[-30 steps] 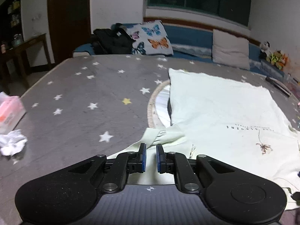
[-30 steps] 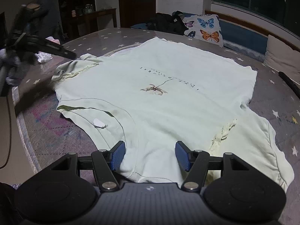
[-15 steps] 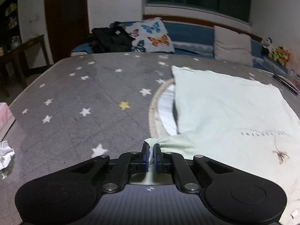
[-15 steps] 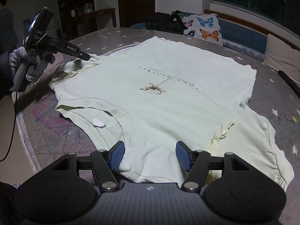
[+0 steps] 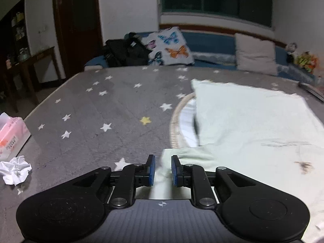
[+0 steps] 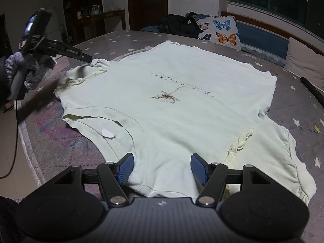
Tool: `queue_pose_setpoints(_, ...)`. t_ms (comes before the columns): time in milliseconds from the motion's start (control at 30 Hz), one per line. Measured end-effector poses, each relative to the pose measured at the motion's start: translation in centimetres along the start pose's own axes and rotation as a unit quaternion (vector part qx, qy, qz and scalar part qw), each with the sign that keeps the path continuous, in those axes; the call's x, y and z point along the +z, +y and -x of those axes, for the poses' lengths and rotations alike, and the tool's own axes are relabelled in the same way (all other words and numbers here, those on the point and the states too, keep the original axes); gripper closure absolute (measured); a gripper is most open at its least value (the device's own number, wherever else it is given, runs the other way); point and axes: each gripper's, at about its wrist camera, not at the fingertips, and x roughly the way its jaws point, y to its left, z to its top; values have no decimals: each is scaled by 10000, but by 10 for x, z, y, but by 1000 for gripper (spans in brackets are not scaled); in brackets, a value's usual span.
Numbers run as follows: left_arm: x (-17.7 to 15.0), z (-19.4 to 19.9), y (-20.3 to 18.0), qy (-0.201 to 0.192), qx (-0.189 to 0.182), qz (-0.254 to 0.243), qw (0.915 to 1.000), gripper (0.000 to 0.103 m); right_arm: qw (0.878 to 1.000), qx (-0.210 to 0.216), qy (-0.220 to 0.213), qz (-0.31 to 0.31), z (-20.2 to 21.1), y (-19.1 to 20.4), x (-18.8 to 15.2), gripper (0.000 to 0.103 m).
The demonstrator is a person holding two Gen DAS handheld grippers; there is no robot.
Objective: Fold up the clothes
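A pale green T-shirt (image 6: 182, 101) with a small flower print lies face up, spread flat on a grey star-patterned cover (image 5: 101, 111). My left gripper (image 5: 163, 162) is at the shirt's sleeve (image 5: 190, 156). Its jaws are opening, and a bit of sleeve cloth lies loose between the pads without being pressed. The right wrist view shows that same left gripper (image 6: 89, 59) from the side, held by a gloved hand (image 6: 30, 70), its tip at the bunched sleeve (image 6: 81, 77). My right gripper (image 6: 162, 162) is open, its fingers straddling the shirt near the collar, just above the cloth.
A pink tissue pack (image 5: 10, 135) and a crumpled tissue (image 5: 15, 172) lie at the left edge of the cover. A butterfly pillow (image 5: 170, 48), a black bag (image 5: 125, 52) and a beige cushion (image 5: 255, 56) sit at the back. A dark rod (image 6: 311, 91) lies at the far right.
The left jaws closed on the sleeve half a second ago and now stand apart again, with the cloth slack between them. The right gripper has stayed where it was.
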Motion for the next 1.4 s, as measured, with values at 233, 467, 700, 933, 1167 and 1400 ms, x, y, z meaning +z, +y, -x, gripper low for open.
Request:
queue_pose_setpoints(233, -30, 31, -32, 44, -752, -587, 9954, 84, 9999, -66, -114, -34, 7, -2, 1, 39)
queue_pose_setpoints(467, -57, 28, -31, 247, -669, -628, 9955, 81, 9998, -145, -47, -140, 10, -5, -8, 39)
queue_pose_setpoints(700, -61, 35, -26, 206, -568, -638, 9961, 75, 9991, -217, -160, -336, 23, -13, -15, 39)
queue_pose_setpoints(933, -64, 42, -19, 260, -408, -609, 9970, 75, 9990, -213, -55, -388, 29, -14, -25, 39)
queue_pose_setpoints(1167, -50, 53, -38, -58, -741, -688, 9949, 76, 9982, -264, -289, -461, 36, -14, -19, 40)
queue_pose_setpoints(1400, -55, 38, -67, 69, -1111, -913, 9896, 75, 9987, -149, -97, -469, 30, -7, -30, 40)
